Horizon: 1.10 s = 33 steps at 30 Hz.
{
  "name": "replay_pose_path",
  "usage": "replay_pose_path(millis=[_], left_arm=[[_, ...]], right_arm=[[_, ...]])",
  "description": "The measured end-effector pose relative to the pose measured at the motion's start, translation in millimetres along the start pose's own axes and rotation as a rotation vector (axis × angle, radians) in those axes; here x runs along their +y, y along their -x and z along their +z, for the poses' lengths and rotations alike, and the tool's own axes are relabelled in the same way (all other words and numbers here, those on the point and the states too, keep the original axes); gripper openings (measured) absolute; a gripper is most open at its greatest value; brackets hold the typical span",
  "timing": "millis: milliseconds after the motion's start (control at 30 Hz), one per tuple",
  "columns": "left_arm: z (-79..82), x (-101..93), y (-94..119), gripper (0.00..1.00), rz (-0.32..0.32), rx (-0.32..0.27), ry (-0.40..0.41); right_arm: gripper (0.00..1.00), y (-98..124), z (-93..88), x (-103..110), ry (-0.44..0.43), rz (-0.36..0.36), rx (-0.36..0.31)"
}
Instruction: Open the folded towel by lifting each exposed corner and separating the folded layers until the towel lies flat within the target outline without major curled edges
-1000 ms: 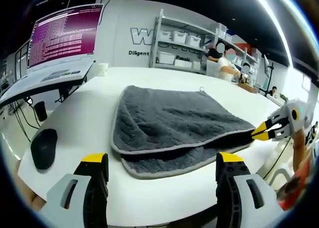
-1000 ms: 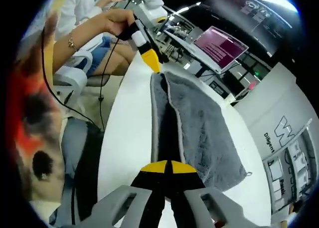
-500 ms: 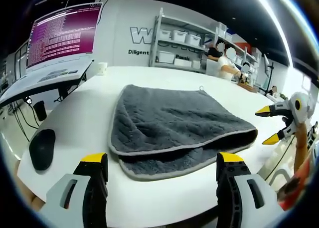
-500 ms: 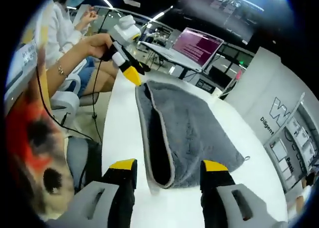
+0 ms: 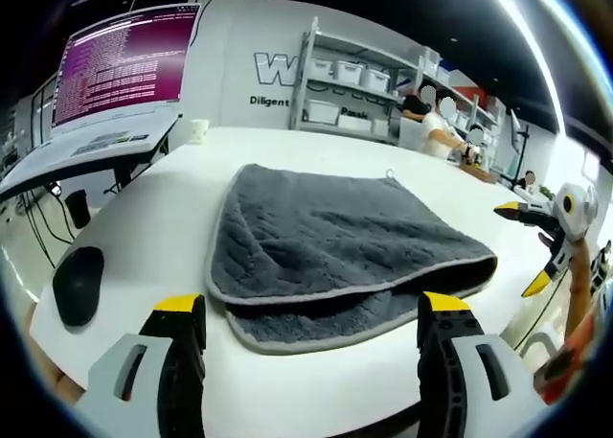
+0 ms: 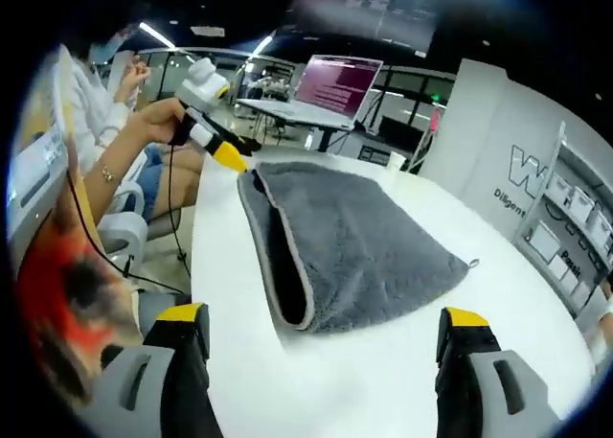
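In the left gripper view the left tool [image 5: 311,323] hangs over the near edge of the white worktop [image 5: 144,237], its yellow-tipped jaws spread wide and holding nothing. The grey towel [image 5: 335,237] lies folded in the middle of the worktop, its top layer resting on the lower one with a dark gap between them along the near edge and a small loop at its far edge. A black mouse [image 5: 77,283] sits on the worktop at the left, a white cup [image 5: 198,130] at the far side near a monitor [image 5: 120,66]. The right tool [image 5: 536,251] shows at the right edge, jaws spread, apart from the towel. In the right gripper view the right tool [image 6: 321,328] is spread wide and empty above the worktop [image 6: 383,380], with the towel [image 6: 350,242] ahead, folded edge toward the camera. A hand [image 6: 158,124] holds the left tool [image 6: 230,155], its tip just beside the towel's far corner.
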<state>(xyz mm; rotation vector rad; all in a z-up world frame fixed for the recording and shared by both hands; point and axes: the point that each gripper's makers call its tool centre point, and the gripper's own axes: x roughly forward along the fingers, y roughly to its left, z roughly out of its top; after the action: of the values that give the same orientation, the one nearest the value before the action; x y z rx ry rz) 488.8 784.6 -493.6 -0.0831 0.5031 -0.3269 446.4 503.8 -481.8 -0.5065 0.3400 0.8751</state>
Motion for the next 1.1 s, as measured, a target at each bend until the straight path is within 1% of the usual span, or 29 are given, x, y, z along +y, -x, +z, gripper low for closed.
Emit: replay_pose_path(millis=[133,200,267,333,400,433,533,567,633,667,733,800,933,1033,1100], left_arm=[[-2.9,8.7,-1.7,0.88,0.032,0.000,0.019],[-2.8,12.7,-2.2,0.82,0.039,-0.007,0.026],[-0.8,20.1,-3.3,0.77,0.057,-0.035,0.063],[0.1,24.3,-5.2,0.76,0.073,-0.065,0.100],[0.8,30.0,-6.4,0.73,0.088,-0.082,0.125],[2.9,35.9,-6.6,0.70,0.094,-0.095,0.132],[6.4,41.0,-8.5,0.52,0.096,-0.128,0.137],[6.3,41.5,-9.2,0.48,0.096,-0.130,0.138],[6.3,42.3,-10.5,0.48,0.096,-0.135,0.139],[1.7,52.3,-16.5,0.48,0.128,-0.119,0.154],[-1.0,58.4,-18.0,0.48,0.148,-0.112,0.156],[-2.1,62.3,-19.2,0.45,0.154,-0.116,0.168],[-0.6,63.6,-23.9,0.34,0.150,-0.136,0.175],[-2.4,64.6,-28.7,0.28,0.147,-0.130,0.152],[2.1,67.7,-30.3,0.24,0.152,-0.142,0.147]], right_arm=[[0.99,4.1,-2.5,-3.3,-0.016,-0.012,-0.006],[0.99,5.2,-3.6,-3.6,-0.015,-0.014,-0.004],[0.99,6.5,-5.5,-4.8,-0.019,-0.018,-0.002],[0.99,6.6,-8.1,-4.8,-0.021,-0.018,0.006],[0.99,6.7,-9.7,-5.3,-0.023,-0.021,0.008],[0.99,6.8,-9.8,-5.3,-0.024,-0.021,0.007],[0.99,7.9,-9.8,-5.4,-0.029,-0.022,0.000],[0.99,8.1,-9.8,-5.4,-0.030,-0.023,-0.001],[0.99,8.4,-9.6,-5.5,-0.031,-0.024,-0.002],[0.99,8.7,-9.2,-6.5,-0.034,-0.027,-0.012],[0.99,8.8,-9.7,-7.5,-0.035,-0.030,-0.013],[0.98,9.2,-10.6,-7.7,-0.030,-0.032,-0.010],[0.98,9.2,-11.7,-7.8,-0.029,-0.030,-0.007],[0.98,9.6,-12.1,-8.0,-0.026,-0.032,-0.003],[0.98,10.0,-11.1,-7.6,-0.027,-0.031,-0.007]])
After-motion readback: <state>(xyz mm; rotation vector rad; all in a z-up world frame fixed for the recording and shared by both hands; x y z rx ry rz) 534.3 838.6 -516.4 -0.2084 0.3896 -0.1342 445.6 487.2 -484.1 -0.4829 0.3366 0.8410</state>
